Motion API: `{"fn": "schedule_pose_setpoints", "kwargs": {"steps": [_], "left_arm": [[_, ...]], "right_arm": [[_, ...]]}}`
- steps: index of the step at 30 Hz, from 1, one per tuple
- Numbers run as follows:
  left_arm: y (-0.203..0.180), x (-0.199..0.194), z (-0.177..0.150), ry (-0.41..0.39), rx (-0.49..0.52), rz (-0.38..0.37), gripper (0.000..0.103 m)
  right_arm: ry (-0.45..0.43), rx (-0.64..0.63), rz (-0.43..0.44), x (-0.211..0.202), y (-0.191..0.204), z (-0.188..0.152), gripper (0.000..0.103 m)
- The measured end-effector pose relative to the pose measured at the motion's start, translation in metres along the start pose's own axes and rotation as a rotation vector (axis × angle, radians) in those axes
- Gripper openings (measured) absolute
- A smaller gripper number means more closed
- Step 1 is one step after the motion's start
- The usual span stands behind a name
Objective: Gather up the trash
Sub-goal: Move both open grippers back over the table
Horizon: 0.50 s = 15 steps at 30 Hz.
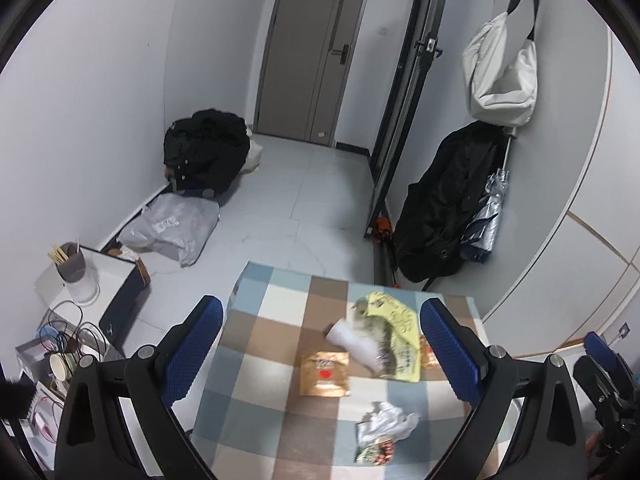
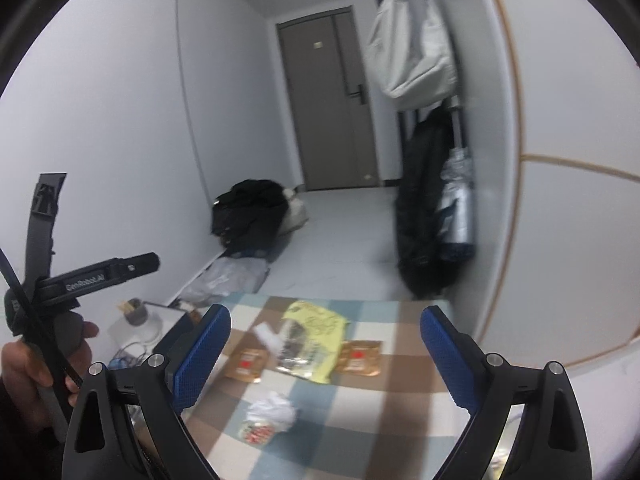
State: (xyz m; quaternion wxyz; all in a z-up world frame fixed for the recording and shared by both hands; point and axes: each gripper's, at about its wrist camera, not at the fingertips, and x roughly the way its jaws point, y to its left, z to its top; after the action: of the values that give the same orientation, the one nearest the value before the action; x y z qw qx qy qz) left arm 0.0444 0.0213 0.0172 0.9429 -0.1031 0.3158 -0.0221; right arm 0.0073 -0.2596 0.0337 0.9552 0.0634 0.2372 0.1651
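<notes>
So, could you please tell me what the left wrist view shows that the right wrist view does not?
Only the left wrist view shows the paper cup among the cables at lower left, and the right gripper at its far-right edge.

Only the right wrist view shows the person's left hand holding the left gripper's handle.

Both show the checked tablecloth, yellow bag, gold sachets, crumpled white wrapper, grey door and hanging white bag. Each view's own gripper is open and empty.

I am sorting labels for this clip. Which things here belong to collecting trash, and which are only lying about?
For the job:
yellow wrapper
two gold packets
crumpled white paper
small printed wrapper

Just lying about:
checked tablecloth
black coat
white bag
grey parcel
umbrella
</notes>
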Motion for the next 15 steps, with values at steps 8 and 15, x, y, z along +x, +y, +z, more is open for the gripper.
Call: {"fn": "schedule_pose_setpoints", "kwargs": {"steps": [8, 15], "left_arm": [[0.032, 0.015, -0.014, 0.05, -0.044, 0.006, 0.097], [0.04, 0.029, -0.024, 0.127, -0.04, -0.002, 0.097]], "right_arm": [[0.115, -0.041, 0.073, 0.044, 0.028, -0.027, 0.096], [0.245, -0.032, 0.081, 0.078, 0.029, -0.057, 0.096]]}}
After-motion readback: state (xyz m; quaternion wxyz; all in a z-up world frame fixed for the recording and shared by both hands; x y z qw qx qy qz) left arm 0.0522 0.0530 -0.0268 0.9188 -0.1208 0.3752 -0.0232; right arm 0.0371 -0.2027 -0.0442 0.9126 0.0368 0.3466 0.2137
